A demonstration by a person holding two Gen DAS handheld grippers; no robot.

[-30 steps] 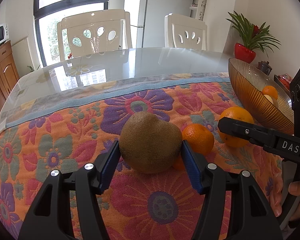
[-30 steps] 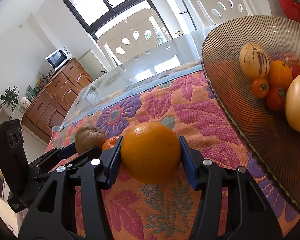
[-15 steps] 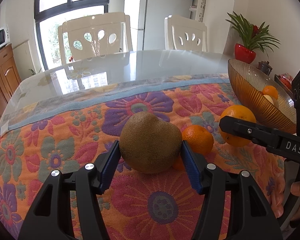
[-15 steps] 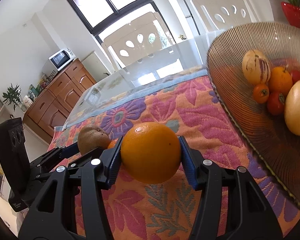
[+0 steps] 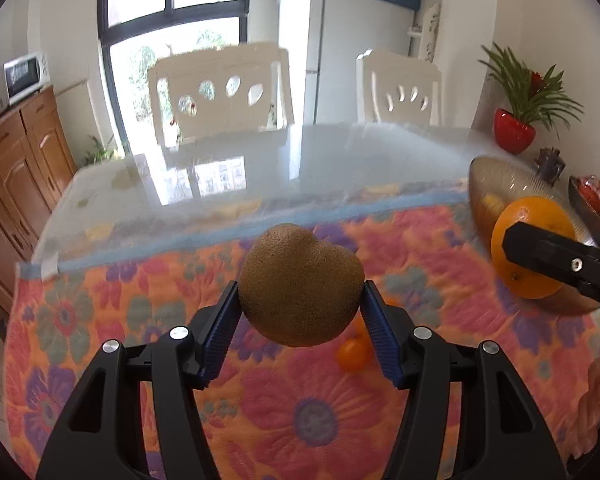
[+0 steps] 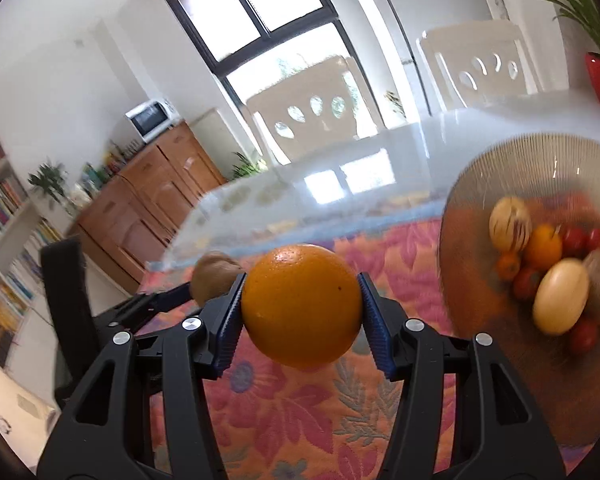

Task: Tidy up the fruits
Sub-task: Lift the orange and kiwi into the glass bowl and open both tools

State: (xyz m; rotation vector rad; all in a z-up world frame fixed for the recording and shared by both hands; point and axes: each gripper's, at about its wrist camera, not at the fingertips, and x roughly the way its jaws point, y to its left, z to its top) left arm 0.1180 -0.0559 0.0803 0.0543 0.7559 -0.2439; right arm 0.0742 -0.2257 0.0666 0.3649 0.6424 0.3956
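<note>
Left gripper (image 5: 300, 322): fingers pinching kiwi (image 5: 300, 284), hanging above floral cloth. Right gripper (image 6: 300, 320): fingers pinching orange (image 6: 302, 304), nearing fruit bowl (image 6: 480, 168). Risk: round fruit slipping, rolling across tabletop (image 5: 320, 160); crowded bowl spilling.

**Both fruits go up**

The left gripper (image 5: 300, 336) now holds the kiwi (image 5: 300, 285) up off the flowery cloth (image 5: 284, 412). The right gripper (image 6: 301, 320) lifts the orange (image 6: 301, 305) too, closer to the bowl (image 6: 480, 312). The small orange (image 5: 354, 354) now shows below the kiwi.
</note>
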